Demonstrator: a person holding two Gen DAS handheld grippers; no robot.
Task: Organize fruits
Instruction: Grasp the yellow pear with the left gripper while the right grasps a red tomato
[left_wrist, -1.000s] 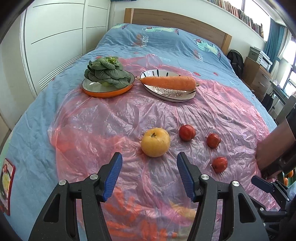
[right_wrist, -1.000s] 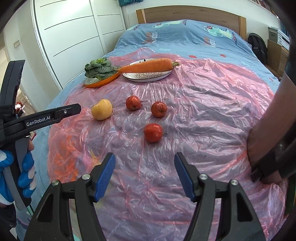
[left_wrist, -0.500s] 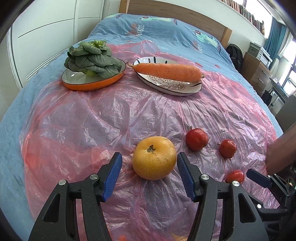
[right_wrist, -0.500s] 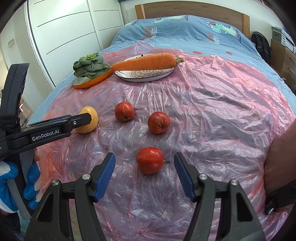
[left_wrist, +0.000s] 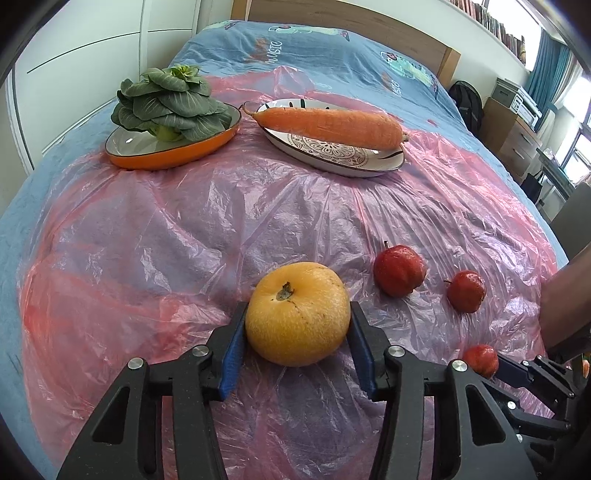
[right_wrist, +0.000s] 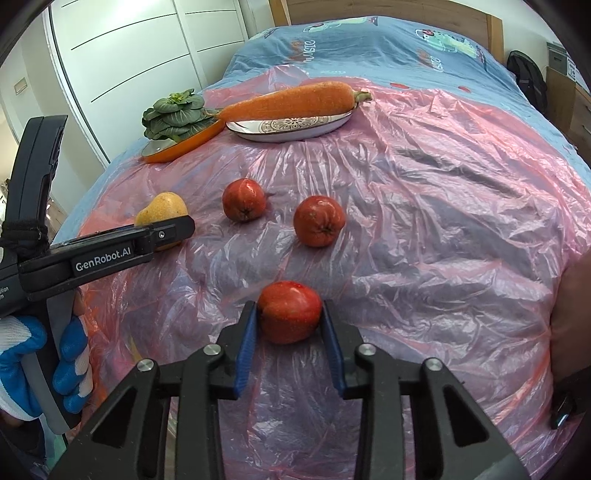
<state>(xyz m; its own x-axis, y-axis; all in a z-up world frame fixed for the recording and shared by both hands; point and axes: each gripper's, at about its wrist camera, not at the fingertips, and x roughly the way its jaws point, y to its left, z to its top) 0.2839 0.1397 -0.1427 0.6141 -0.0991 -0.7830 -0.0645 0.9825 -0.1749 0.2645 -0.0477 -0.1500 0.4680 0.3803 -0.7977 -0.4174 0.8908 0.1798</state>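
Left wrist view: orange-rimmed oval dish (left_wrist: 170, 155) at far left holds a head of bok choy (left_wrist: 170, 105); beside it a patterned white oval plate (left_wrist: 332, 155) carries one large carrot (left_wrist: 328, 123) lying lengthwise. Both sit on a pink plastic sheet (left_wrist: 184, 236) spread over a blue bedspread (left_wrist: 332, 51).

Left gripper (left_wrist: 297, 332): jaws closing, blue pads flanking a yellow pear-like fruit (left_wrist: 297, 314) on the sheet, pads touching its sides. Two small red fruits (left_wrist: 399, 271) (left_wrist: 466, 291) lie loose just right of it.

Right wrist view: right gripper (right_wrist: 290, 326) with jaws closing around a third red fruit (right_wrist: 289, 315), pads against both its flanks, fruit resting on the sheet. A blue-and-white gloved hand (right_wrist: 44, 362) grips the left tool at the frame's left edge.
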